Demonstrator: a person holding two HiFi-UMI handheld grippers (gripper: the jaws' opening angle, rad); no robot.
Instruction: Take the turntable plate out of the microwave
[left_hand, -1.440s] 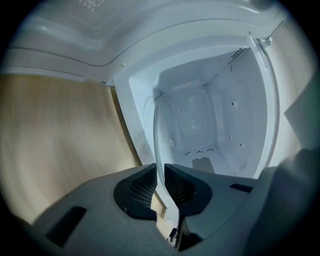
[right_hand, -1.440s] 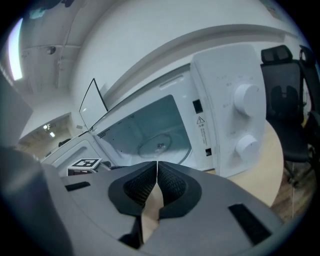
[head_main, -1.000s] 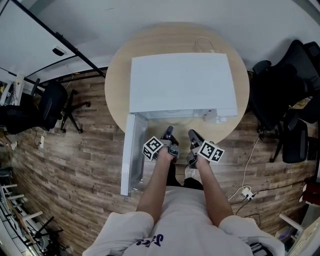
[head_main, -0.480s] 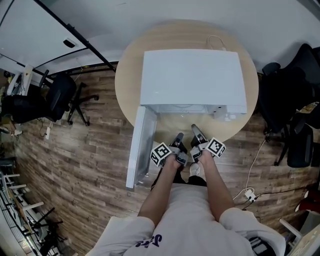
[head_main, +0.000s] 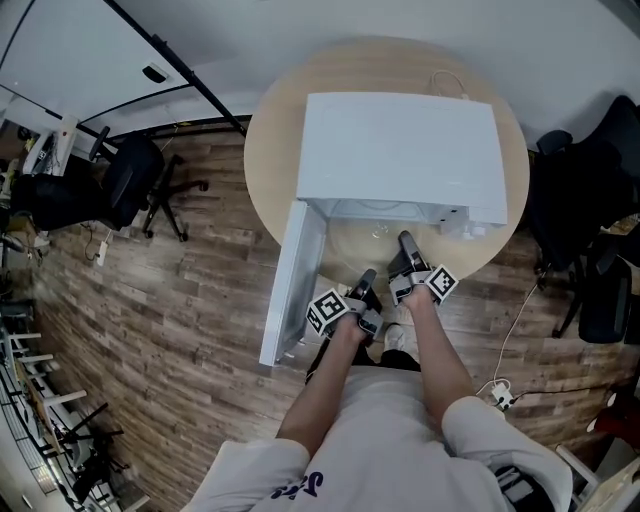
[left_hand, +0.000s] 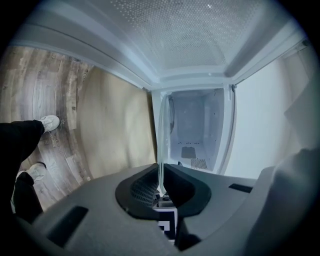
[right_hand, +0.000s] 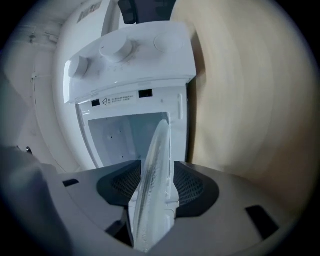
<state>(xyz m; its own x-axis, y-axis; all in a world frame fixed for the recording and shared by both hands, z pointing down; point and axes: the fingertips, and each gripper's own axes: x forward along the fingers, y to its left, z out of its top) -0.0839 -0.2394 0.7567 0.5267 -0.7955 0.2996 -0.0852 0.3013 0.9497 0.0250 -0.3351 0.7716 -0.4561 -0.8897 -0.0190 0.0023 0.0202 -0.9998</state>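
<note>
Turntable plate of clear round glass (right_hand: 156, 165): out of the oven and turned on edge, in the lower middle of the right gripper view, just in front of the open cavity. Runs from the bottom of that frame up to the cavity's mouth. Stands between the jaws of the right gripper (right_hand: 157, 192), with a gap to the ribbed pad on either side, so not pressed there. Wide spread on that gripper, after just swinging open from shut and easing in a touch.

Shows in the left gripper view only as a thin upright line of glass at frame centre. Pinched at its rim by the left gripper (left_hand: 161, 182), jaws drawn narrow onto the glass.

White box-shaped microwave (head_main: 400, 150) at upper centre of the head view, on a round pale-wood table (head_main: 265, 170), with its white door (head_main: 295, 285) swung out toward the lower left. Both grippers just below the open front, near frame centre: left one lower and nearer the door, right one closer to the opening. Too faint in that view to trace the glass itself. Brown plank floor (head_main: 150, 300) all round, black office chair (head_main: 125, 190) at the left.
</note>
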